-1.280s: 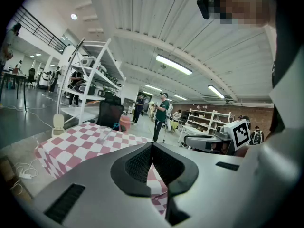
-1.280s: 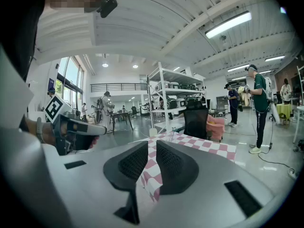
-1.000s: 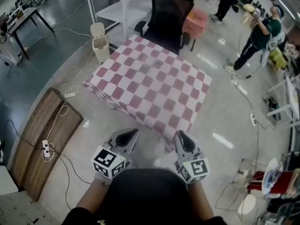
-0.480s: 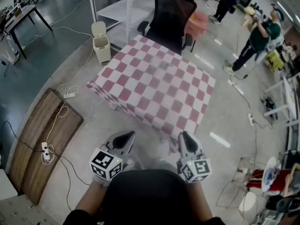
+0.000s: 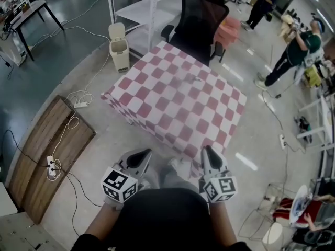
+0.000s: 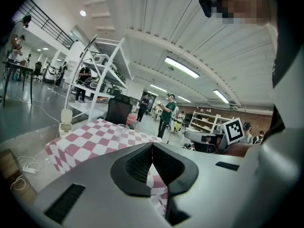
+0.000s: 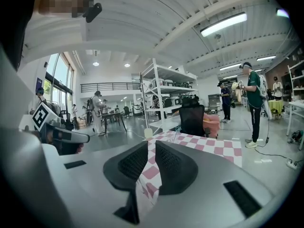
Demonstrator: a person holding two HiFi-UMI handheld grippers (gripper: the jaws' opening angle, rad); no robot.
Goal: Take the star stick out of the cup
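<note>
The table (image 5: 178,106) wears a red-and-white checked cloth and stands ahead of me on the floor. Near its far middle is a faint clear cup (image 5: 187,78) with a thin stick in it, too small to make out the star. The same cup (image 6: 120,127) shows faintly in the left gripper view, and in the right gripper view the cup (image 7: 176,133) stands before the chair. My left gripper (image 5: 139,157) and right gripper (image 5: 208,154) are held low by my body, short of the table's near edge. Both are shut with nothing in them.
A black office chair (image 5: 201,20) stands behind the table, with a white shelf rack (image 5: 138,4) and a small white bin (image 5: 119,47) to the left. A wooden board (image 5: 49,156) with cables lies on the floor at left. People (image 5: 293,51) stand at the right.
The table has drawn slightly closer and shifted right in the head view. A white shoe now shows between the grippers. Both grippers keep their place, still shut.
</note>
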